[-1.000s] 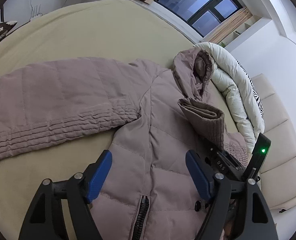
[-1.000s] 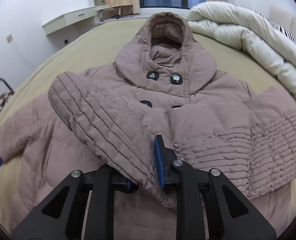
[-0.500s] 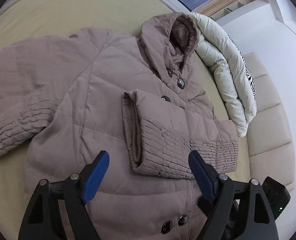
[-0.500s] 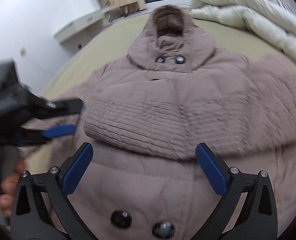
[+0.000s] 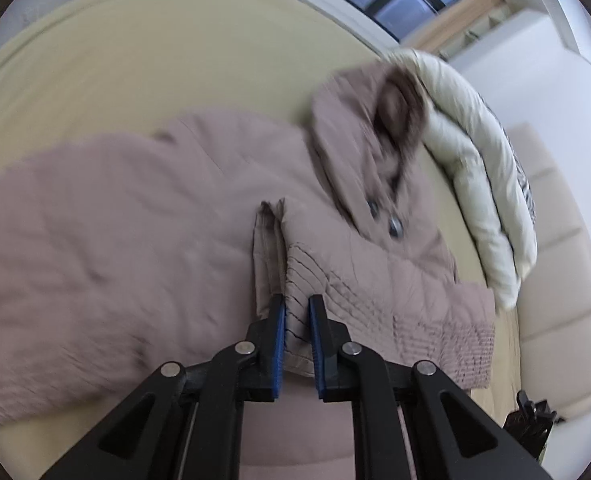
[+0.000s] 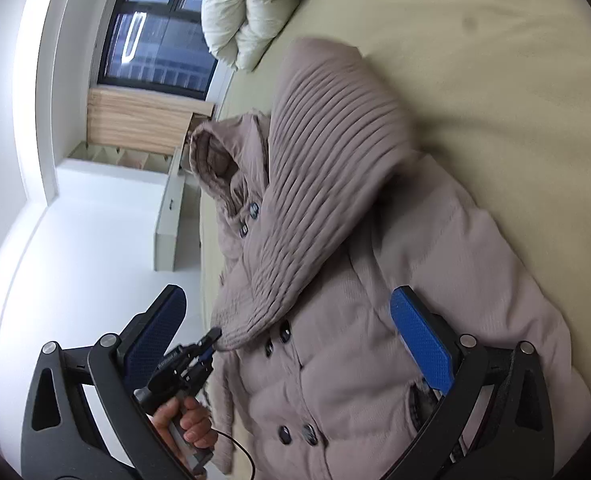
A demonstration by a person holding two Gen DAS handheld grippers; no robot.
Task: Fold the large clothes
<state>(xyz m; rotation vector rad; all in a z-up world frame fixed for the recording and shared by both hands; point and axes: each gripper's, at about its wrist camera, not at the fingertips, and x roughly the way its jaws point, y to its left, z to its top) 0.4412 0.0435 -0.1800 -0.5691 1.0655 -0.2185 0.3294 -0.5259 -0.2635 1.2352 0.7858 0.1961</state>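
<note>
A taupe puffer jacket point(image 5: 135, 240) lies front up on the bed, its hood point(image 5: 359, 128) toward the window. One sleeve point(image 5: 375, 280) is folded across the chest. My left gripper point(image 5: 295, 316) is closing its jaws on that sleeve's ribbed cuff point(image 5: 295, 280), and the fabric is pinched between the blue pads. The right wrist view is rolled sideways and shows the same sleeve point(image 6: 327, 180) over the jacket point(image 6: 375, 360). My right gripper point(image 6: 287, 300) stands wide open above the buttons, holding nothing. There the left gripper point(image 6: 213, 336), held by a hand point(image 6: 187, 420), bites the cuff tip.
The beige bed sheet point(image 5: 135, 60) spreads wide beyond the jacket. A rolled white duvet point(image 5: 475, 180) lies beside the hood, with a padded beige cushion point(image 5: 555, 280) behind it. A dark window point(image 6: 159, 40) and a white cabinet point(image 6: 167, 216) stand past the bed.
My right gripper let go of the sleeve, opened wide, rolled sideways and swung toward the jacket's side. My left gripper moved up to the folded sleeve and closed on its cuff.
</note>
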